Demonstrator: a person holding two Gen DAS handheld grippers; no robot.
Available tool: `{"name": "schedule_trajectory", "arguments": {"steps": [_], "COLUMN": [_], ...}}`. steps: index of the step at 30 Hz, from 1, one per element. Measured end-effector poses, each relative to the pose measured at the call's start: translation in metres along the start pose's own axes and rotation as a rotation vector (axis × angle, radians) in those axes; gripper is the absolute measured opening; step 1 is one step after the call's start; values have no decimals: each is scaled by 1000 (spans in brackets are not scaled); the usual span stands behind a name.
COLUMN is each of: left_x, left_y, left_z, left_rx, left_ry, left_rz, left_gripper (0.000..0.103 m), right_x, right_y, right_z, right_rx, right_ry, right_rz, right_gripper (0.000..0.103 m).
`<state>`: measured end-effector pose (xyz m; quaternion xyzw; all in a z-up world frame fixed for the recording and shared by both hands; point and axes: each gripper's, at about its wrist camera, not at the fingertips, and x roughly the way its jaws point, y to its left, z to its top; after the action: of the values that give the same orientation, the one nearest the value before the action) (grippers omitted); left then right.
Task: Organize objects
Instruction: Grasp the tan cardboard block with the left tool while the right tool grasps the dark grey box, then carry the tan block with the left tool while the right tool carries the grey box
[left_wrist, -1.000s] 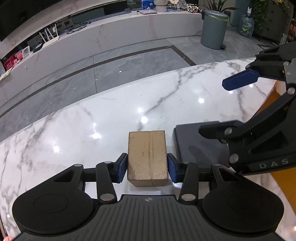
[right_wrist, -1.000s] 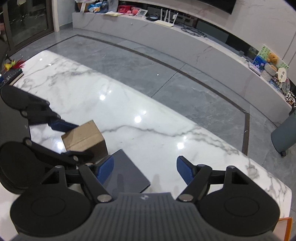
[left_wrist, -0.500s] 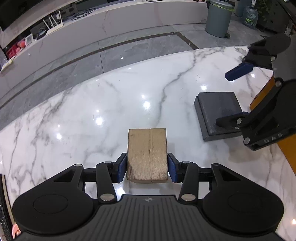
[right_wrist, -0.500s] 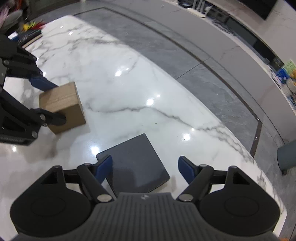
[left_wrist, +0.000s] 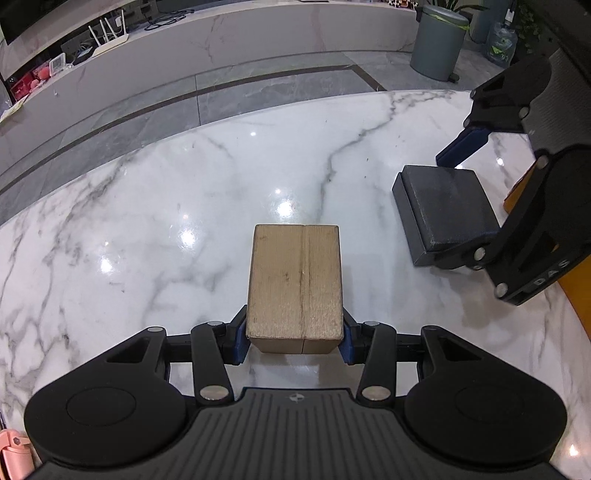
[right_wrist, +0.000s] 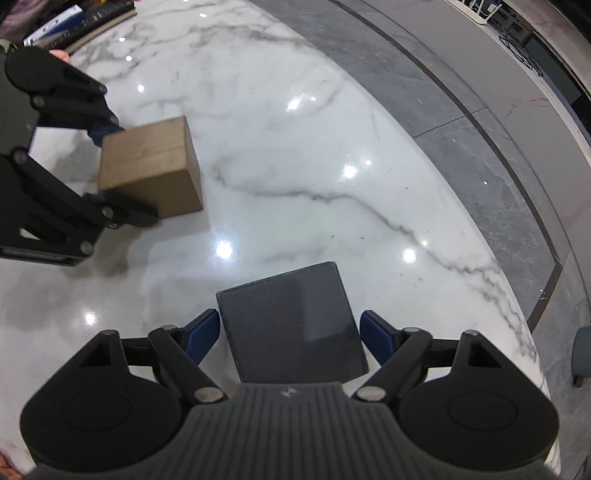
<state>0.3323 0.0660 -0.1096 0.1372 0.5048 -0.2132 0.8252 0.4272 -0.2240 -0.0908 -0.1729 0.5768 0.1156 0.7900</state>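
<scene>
Cardboard box (left_wrist: 294, 284) clamped between left gripper (left_wrist: 293, 334) pads, not yet placed. Dark flat box (right_wrist: 291, 325) between right gripper (right_wrist: 290, 336) jaws, opening, ungrasped; both still unsorted.

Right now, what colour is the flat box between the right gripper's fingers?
Dark grey, almost black: the flat box shows best in the right wrist view.

"DAS" on right claw (left_wrist: 480, 206)
</scene>
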Motion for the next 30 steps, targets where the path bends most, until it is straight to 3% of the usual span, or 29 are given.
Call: {"name": "schedule_trajectory", "arguments": {"steps": [15,23,30], "left_x": [7,7,8], "left_y": [-1,-2,1], "left_z": [-4,-10,-5], "left_rx": [-87,-94,-163], "left_ry": [-44,-100,-70], "left_rz": [20,34,41], "left_gripper": [56,56,58], "right_x": [16,19,16], "right_y": [1,-4,2], "right_z": [5,-3,-6], "right_rx": [32,164,208], "right_ry": [41,65,44], "right_rz": [-4,72,77], "right_gripper": [86,87,88]}}
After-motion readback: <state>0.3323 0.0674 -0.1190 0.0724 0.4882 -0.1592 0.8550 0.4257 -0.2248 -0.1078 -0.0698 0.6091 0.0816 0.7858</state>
